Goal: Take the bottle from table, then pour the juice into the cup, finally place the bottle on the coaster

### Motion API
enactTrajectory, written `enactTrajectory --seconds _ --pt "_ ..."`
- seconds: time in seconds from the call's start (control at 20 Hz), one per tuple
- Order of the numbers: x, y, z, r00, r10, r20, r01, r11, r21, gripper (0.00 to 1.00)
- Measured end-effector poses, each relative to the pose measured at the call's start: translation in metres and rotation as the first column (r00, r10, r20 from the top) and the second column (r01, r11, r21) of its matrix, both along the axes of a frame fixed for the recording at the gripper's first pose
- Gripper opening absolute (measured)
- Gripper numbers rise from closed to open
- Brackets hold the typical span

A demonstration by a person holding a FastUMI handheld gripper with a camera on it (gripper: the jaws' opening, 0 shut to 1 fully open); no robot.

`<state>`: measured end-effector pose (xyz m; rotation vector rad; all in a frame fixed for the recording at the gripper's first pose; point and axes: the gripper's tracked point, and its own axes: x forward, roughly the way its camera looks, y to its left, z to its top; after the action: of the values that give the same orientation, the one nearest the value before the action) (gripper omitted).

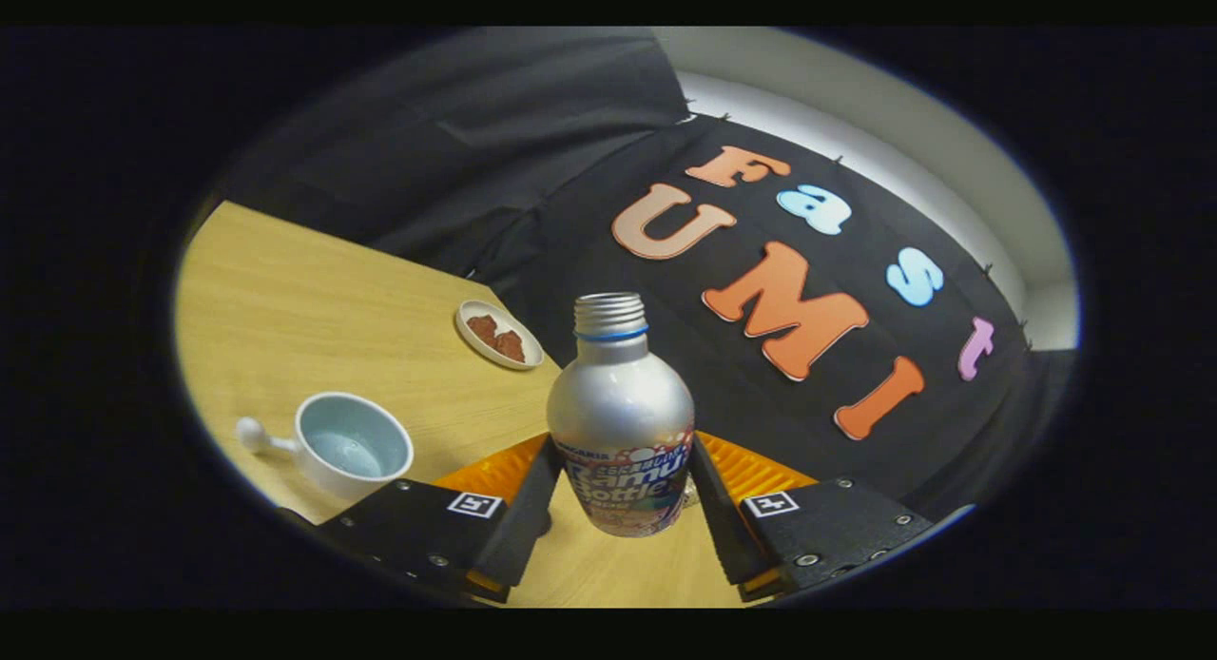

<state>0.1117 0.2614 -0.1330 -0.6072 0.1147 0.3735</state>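
A silver aluminium bottle [620,413] with an open threaded neck and a printed label stands between my two fingers, and both of them press on its lower body. My gripper [623,494] is shut on it. The bottle looks lifted a little above the wooden table [314,299]. A pale blue cup [350,445] with a knobbed handle sits on the table just left of my left finger, mouth up. Beyond the bottle, near the table's far edge, lies a small white coaster [498,334] with a reddish-brown pattern on it.
The black cloth wall rises right behind the table's far edge, close to the coaster. Bare wood stretches out left of the cup and coaster.
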Motion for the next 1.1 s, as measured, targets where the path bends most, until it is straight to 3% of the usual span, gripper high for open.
enactTrajectory --seconds 0.3,0.5,0.65,1.1 --pt "0.008 -0.002 -0.002 0.992 -0.023 -0.126 0.061 0.95 0.307 0.77" --pt "0.015 -0.002 -0.014 0.976 -0.014 -0.217 0.106 0.903 0.417 0.77" --pt "0.016 0.001 -0.03 0.959 0.008 -0.283 0.133 0.871 0.474 0.78" --pt "0.03 -0.006 -0.079 0.919 -0.026 -0.393 0.236 0.835 0.496 0.78"
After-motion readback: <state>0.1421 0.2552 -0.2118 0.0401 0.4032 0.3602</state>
